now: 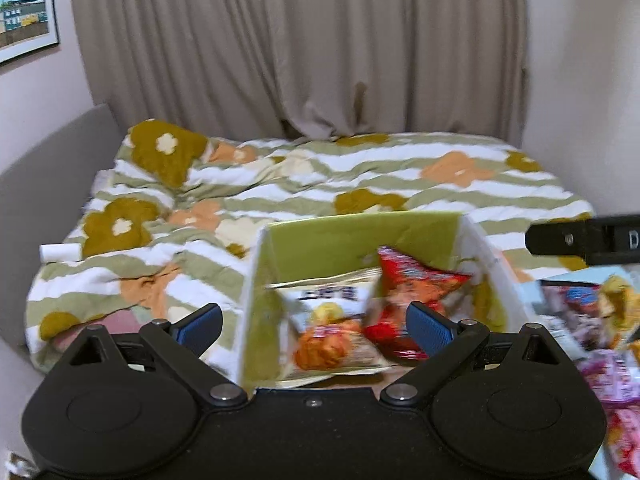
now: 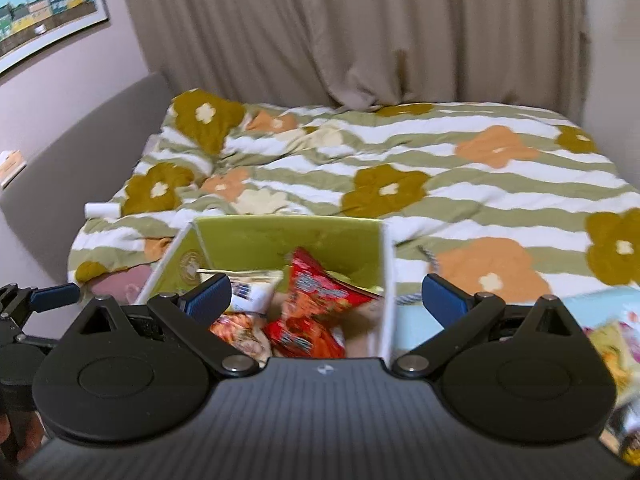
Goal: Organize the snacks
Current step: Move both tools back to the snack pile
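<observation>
Both tongs, the left gripper (image 1: 314,326) and the right gripper (image 2: 326,298), hang spread and empty over the near rim of the green box (image 1: 352,240). Inside lie two packets: one red (image 1: 412,284), one white (image 1: 332,320). More packets (image 1: 592,320), blurred, perhaps several, lie right.

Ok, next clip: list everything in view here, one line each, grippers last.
box: one, white outside, green inside, open, on the bed
red packet: one, red, in the box, leaning
pale packet: one, cream with orange picture, in the box, left of the red one
loose packets: several, pink and mixed, right of the box; count unclear
duvet: one, green and white stripes with flowers, covering the bed
white roll: one, at the duvet's left edge
curtain: beige, behind the bed
picture: one, framed, left wall
left gripper: black, blue pads, open, empty
right gripper: black, blue pads, open, empty
</observation>
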`<state>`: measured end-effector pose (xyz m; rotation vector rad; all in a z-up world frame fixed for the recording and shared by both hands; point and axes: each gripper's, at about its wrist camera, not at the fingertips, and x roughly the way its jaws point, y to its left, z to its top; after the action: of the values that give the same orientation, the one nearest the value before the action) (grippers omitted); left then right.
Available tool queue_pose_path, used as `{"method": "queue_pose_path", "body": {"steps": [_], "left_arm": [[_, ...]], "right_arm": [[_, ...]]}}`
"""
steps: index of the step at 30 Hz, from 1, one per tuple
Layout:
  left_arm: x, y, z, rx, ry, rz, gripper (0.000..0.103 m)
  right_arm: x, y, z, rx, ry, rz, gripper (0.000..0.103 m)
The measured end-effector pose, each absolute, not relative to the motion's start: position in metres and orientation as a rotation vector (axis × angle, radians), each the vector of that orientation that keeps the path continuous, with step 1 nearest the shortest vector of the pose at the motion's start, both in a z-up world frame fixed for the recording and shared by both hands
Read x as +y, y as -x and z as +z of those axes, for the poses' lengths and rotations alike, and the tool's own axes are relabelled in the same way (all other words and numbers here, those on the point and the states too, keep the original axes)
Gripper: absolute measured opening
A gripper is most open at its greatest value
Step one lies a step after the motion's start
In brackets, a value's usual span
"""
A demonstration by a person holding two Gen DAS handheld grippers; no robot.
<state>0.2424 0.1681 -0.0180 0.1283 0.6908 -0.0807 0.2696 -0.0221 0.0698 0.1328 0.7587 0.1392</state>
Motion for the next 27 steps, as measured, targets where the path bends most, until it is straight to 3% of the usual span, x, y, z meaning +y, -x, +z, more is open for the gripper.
{"method": "queue_pose_path", "body": {"steps": [14, 27], "left_arm": [[0.064, -0.184, -0.021, 0.732, -0.077, -0.336, 0.100], [-0.054, -0.127, -0.079, 0.940, -0.012, -0.379, 0.100]], "right_arm": [[-0.149, -0.163, 0.077, 0.728, -0.165, -0.099, 0.103], [-0.274, -0.083, 0.021, 0.871, -0.182, -0.181, 0.103]]}}
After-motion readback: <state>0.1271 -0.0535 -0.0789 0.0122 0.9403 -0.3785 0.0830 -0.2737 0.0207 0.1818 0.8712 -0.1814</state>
